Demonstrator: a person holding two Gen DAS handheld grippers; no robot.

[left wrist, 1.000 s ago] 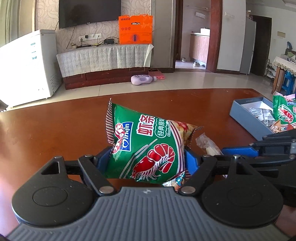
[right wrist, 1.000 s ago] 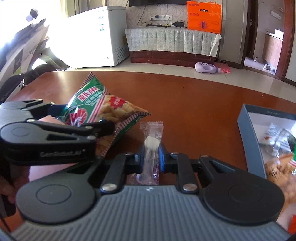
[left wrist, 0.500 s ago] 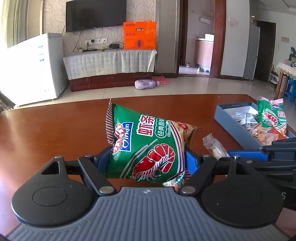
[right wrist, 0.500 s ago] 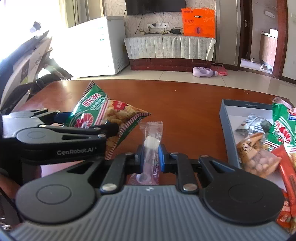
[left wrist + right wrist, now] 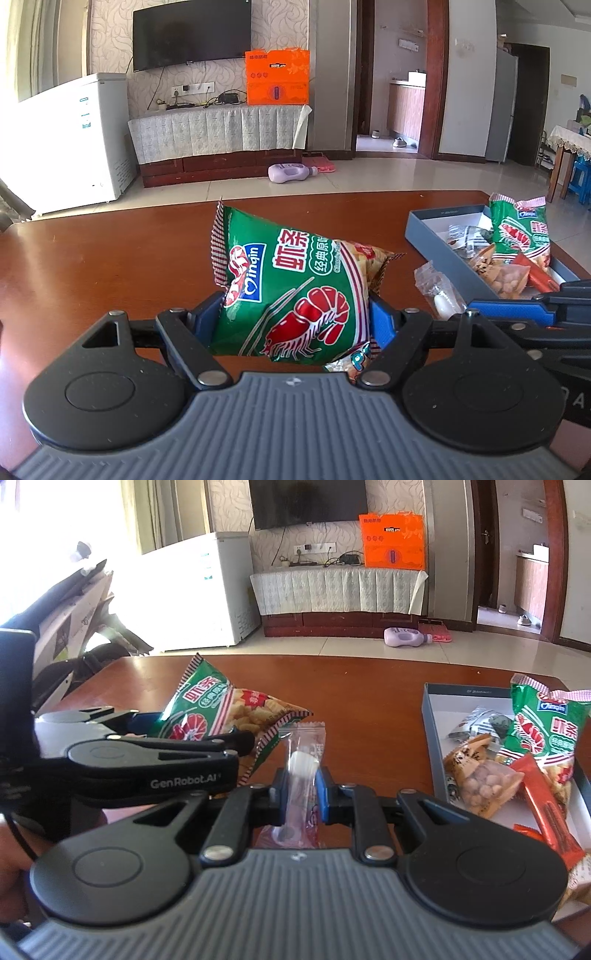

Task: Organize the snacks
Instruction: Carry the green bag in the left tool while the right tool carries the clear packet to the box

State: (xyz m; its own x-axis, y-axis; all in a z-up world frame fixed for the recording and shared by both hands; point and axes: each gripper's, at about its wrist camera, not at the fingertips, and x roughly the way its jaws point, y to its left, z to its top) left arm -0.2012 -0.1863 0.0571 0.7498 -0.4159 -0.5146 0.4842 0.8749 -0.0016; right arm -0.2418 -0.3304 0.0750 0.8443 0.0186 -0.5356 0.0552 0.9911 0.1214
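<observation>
My left gripper (image 5: 295, 317) is shut on a green shrimp-chip bag (image 5: 291, 284) and holds it above the brown table (image 5: 110, 251). The bag also shows in the right wrist view (image 5: 221, 716), at the left. My right gripper (image 5: 301, 790) is shut on a small clear candy packet (image 5: 301, 764), which also shows in the left wrist view (image 5: 437, 291). A grey box (image 5: 430, 738) with several snacks, among them a second green shrimp bag (image 5: 543, 727), lies on the table to the right of both grippers; it also shows in the left wrist view (image 5: 428, 236).
Another small snack packet (image 5: 354, 363) peeks out under the held bag. Beyond the table are a white freezer (image 5: 74, 140), a TV cabinet (image 5: 218, 136) and a purple bottle (image 5: 288, 172) on the floor. The table's far edge (image 5: 332, 195) lies ahead.
Both grippers have moved right with their snacks in them. The grey box has come further into both views and sits closer.
</observation>
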